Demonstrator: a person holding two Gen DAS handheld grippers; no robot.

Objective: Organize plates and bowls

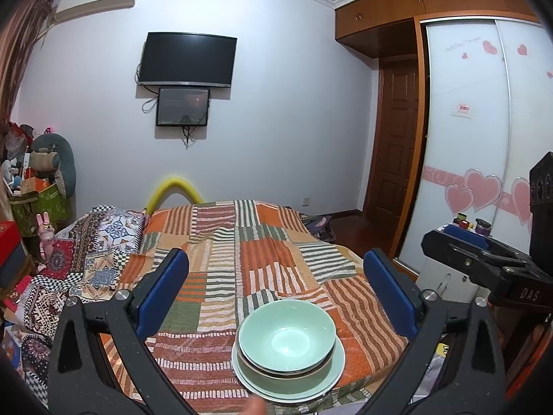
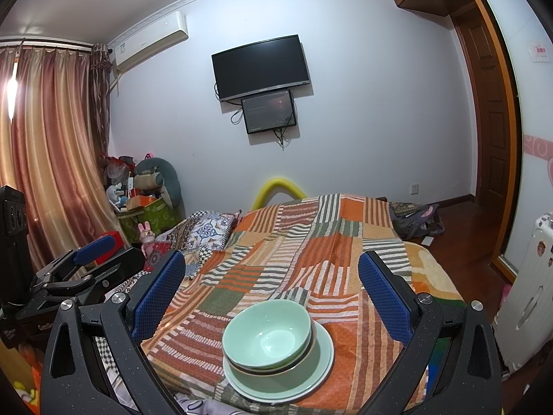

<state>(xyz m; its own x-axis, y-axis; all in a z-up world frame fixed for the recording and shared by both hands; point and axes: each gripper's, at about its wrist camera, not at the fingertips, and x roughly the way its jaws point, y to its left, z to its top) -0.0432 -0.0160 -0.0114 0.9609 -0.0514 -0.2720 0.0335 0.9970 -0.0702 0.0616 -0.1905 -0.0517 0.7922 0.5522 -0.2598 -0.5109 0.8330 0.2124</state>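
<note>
A pale green bowl [image 1: 287,340] sits nested in a second bowl on stacked green plates [image 1: 331,377] at the near edge of the bed. The same bowl [image 2: 268,333] and plates [image 2: 318,370] show in the right wrist view. My left gripper [image 1: 276,290] is open and empty, held above and behind the stack. My right gripper [image 2: 273,287] is open and empty, also hovering over the stack. The right gripper shows at the right of the left wrist view [image 1: 484,263]; the left gripper shows at the left of the right wrist view [image 2: 83,269].
The stack rests on a striped patchwork blanket [image 1: 262,242] covering the bed. Patterned pillows [image 1: 103,245] lie at its left. Boxes and toys [image 2: 145,200] crowd the far left corner. A wardrobe [image 1: 484,138] and door stand right; a white heater [image 2: 528,294] is near right.
</note>
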